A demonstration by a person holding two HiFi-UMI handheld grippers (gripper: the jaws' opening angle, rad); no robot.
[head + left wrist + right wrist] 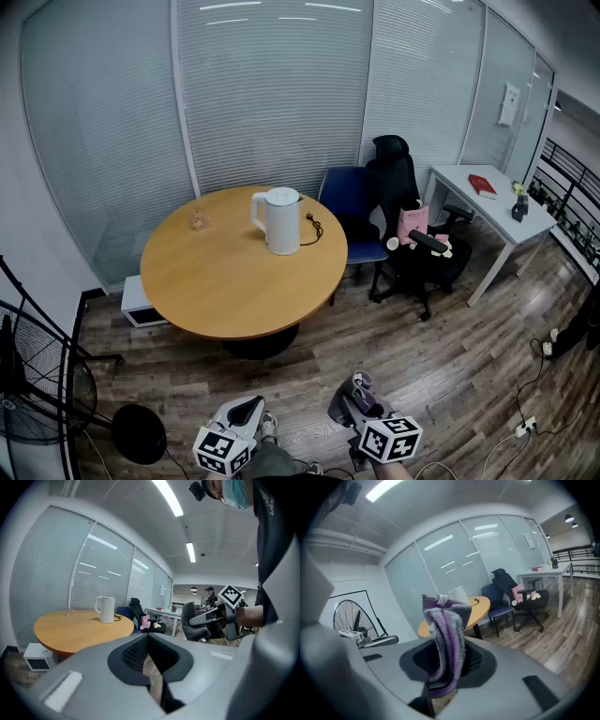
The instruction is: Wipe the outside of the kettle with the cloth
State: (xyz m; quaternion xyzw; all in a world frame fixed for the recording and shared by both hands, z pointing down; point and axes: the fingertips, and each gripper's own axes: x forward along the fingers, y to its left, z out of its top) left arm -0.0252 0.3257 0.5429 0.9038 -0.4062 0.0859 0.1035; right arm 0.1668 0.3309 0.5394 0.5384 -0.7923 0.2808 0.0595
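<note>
Kettle sits on the round table as you stand off from it, cloth in your right gripper.

The white kettle (281, 220) stands upright on the far half of the round wooden table (216, 291). Its cord (312, 226) lies just beside it, and a small glass (199, 220) stands near the table's far-left edge. You are well short of the table, over the plank floor (441, 366). Your right gripper (445, 665) is clamped on the folded purple-and-grey cloth (449, 634), which sticks up from between its jaws. Your left gripper (151, 660) has its jaws closed together on nothing.
</note>
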